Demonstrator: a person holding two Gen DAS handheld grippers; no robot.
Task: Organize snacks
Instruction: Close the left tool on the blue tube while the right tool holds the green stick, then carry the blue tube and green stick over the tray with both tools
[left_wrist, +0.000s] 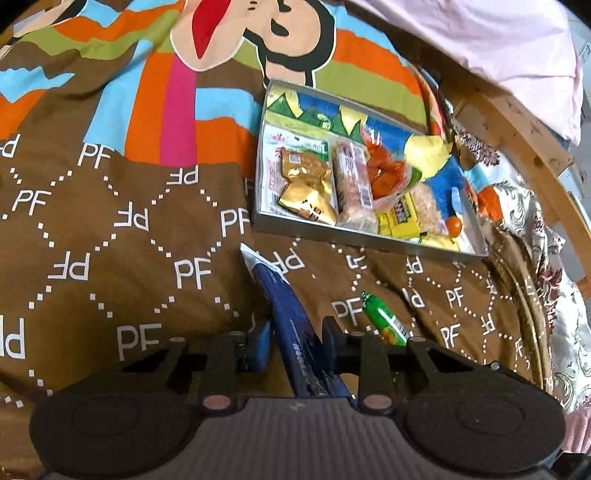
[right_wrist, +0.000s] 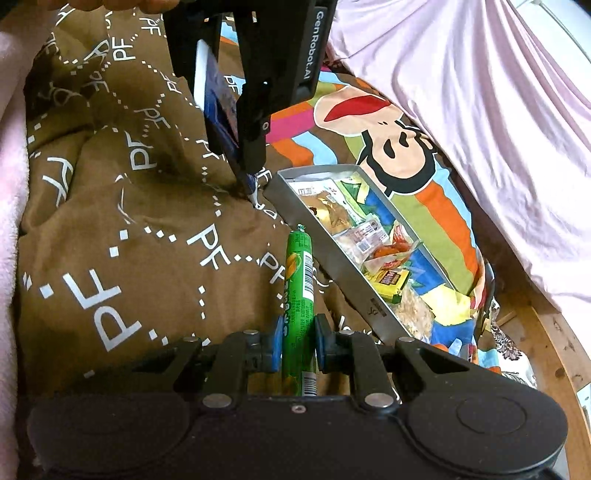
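A bed covered w/ a brown quilt (left_wrist: 110, 229) printed in white "PF" letters and dotted diamonds, plus a striped cartoon-face panel (left_wrist: 236, 33) in orange, blue, green and pink toward the far side. A pale pink sheet (right_wrist: 480, 110) lies bunched along the far edge, next to a curved wooden bed frame (left_wrist: 517, 136).

On the quilt sits a shallow grey rectangular tray (left_wrist: 369, 242) w/ a colourful printed base. Inside it: a crinkled gold foil packet (left_wrist: 308, 190), a clear-wrapped pinkish bar w/ a label (left_wrist: 352, 186) just beside it, an orange-red wrapped snack (left_wrist: 386, 175), a yellow packet w/ dark label (left_wrist: 400, 218), and a small orange round item (left_wrist: 453, 225) near the right wall.

Left gripper (left_wrist: 295, 341): jaws closed in on a flat dark blue snack packet w/ white end (left_wrist: 291, 317), held edge-on between the blue pads; packet's far tip touches the quilt close to the tray's near corner. From the right wrist cam the same left gripper (right_wrist: 248, 173) points down at the quilt beside the tray corner.

Right gripper (right_wrist: 298, 341): jaws nearly closed, pads pressed against both sides of a green tube-shaped sausage stick w/ barcode (right_wrist: 298, 273). Stick runs straight fwd along the fingers, lying over the quilt just beside the tray's outer wall, not in the tray.
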